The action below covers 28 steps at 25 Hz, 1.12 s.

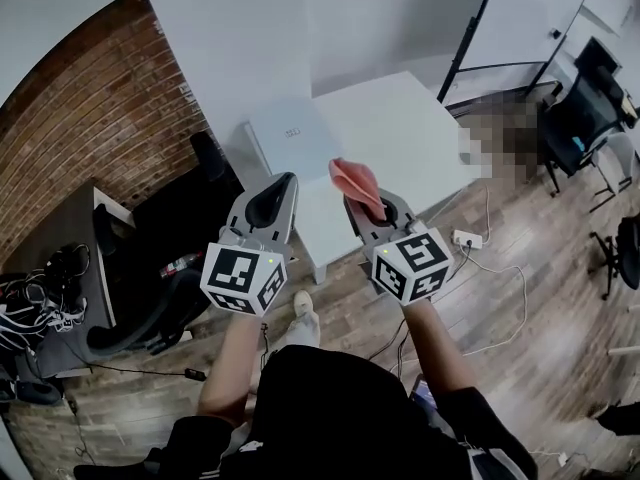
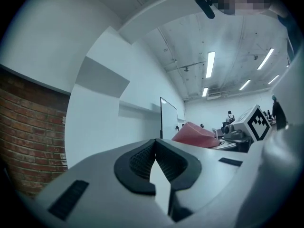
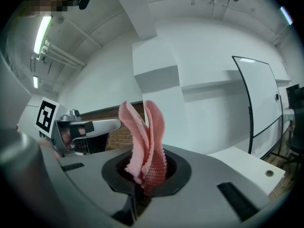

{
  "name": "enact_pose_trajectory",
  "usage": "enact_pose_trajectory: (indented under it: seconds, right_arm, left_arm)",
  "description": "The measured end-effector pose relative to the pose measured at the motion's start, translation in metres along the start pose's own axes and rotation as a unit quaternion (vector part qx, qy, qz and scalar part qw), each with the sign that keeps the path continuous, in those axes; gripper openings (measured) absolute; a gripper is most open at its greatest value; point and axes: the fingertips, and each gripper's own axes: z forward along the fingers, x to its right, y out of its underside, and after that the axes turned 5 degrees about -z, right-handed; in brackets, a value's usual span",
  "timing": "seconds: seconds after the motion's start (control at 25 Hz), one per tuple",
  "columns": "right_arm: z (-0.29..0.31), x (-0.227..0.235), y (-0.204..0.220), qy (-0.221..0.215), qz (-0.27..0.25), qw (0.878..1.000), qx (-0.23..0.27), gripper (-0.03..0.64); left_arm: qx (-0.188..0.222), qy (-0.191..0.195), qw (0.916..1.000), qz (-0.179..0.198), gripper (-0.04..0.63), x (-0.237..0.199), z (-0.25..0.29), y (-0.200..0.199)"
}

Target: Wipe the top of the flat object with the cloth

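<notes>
A flat pale blue-white object (image 1: 290, 133) lies on the left part of the white table (image 1: 400, 128). My right gripper (image 1: 375, 208) is shut on a folded pink waffle cloth (image 1: 357, 183), which stands up out of the jaws above the table's near edge. In the right gripper view the cloth (image 3: 145, 141) fills the gap of the right gripper (image 3: 145, 177). My left gripper (image 1: 283, 183) is held up beside it, short of the flat object. In its own view the left gripper (image 2: 155, 158) is shut with nothing in it, and the cloth (image 2: 194, 136) shows to its right.
A brick wall (image 1: 90, 108) runs along the left, with a dark desk and cables (image 1: 40, 288) below it. A whiteboard on a stand (image 1: 520, 18) and office chairs (image 1: 590, 108) stand at the far right. A power strip (image 1: 466, 238) and cords lie on the wooden floor.
</notes>
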Motion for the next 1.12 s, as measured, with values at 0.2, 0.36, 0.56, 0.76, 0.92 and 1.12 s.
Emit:
enact_pose_trajectory:
  seconds: [0.2, 0.36, 0.56, 0.76, 0.92, 1.12]
  right_arm:
    - [0.070, 0.029, -0.010, 0.002, 0.002, 1.000, -0.007, 0.048]
    - [0.117, 0.044, -0.023, 0.006, 0.003, 1.000, -0.008, 0.048]
    - [0.160, 0.065, -0.033, 0.016, 0.001, 1.000, -0.009, 0.048]
    - [0.189, 0.079, -0.040, 0.030, -0.001, 1.000, -0.009, 0.048]
    - [0.200, 0.088, -0.039, 0.032, -0.004, 0.999, -0.012, 0.048]
    - [0.210, 0.097, -0.036, 0.022, -0.003, 1.000, -0.017, 0.048]
  left_arm:
    - [0.003, -0.001, 1.0000, -0.006, 0.012, -0.057, 0.053, -0.009]
    - [0.017, 0.003, 0.9996, -0.022, 0.012, -0.098, 0.088, -0.018]
    - [0.013, 0.009, 0.9994, -0.029, 0.012, -0.132, 0.120, -0.016]
    - [0.022, 0.024, 0.9981, -0.053, 0.012, -0.159, 0.126, -0.012]
    - [0.029, 0.014, 0.9965, -0.077, 0.012, -0.176, 0.129, -0.006]
    - [0.016, 0.001, 0.9977, -0.066, 0.012, -0.183, 0.133, 0.004]
